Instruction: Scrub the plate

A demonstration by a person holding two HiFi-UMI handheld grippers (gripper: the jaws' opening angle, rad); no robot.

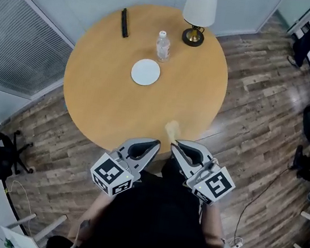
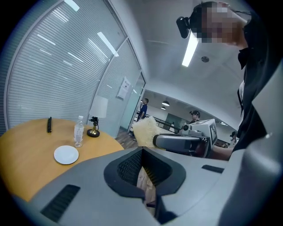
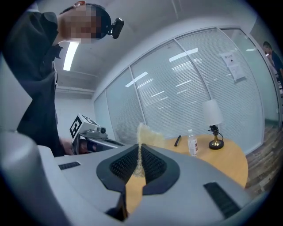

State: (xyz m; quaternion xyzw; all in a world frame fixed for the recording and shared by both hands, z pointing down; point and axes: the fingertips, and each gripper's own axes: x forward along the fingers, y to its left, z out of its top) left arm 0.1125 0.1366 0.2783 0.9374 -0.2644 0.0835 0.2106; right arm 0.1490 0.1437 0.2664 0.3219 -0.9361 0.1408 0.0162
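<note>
Bottle (image 1: 163,46) just beside plate (image 1: 145,72); lamp (image 1: 199,7) near.

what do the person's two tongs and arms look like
The left tongs and the right tongs are smooth grey moulded shells that taper to a point, with black ribbed pads set in a dark lining. Each carries a white cube printed with black square markers at its rear. The person wears a black top, and the forearms are bare of sleeves.
</note>
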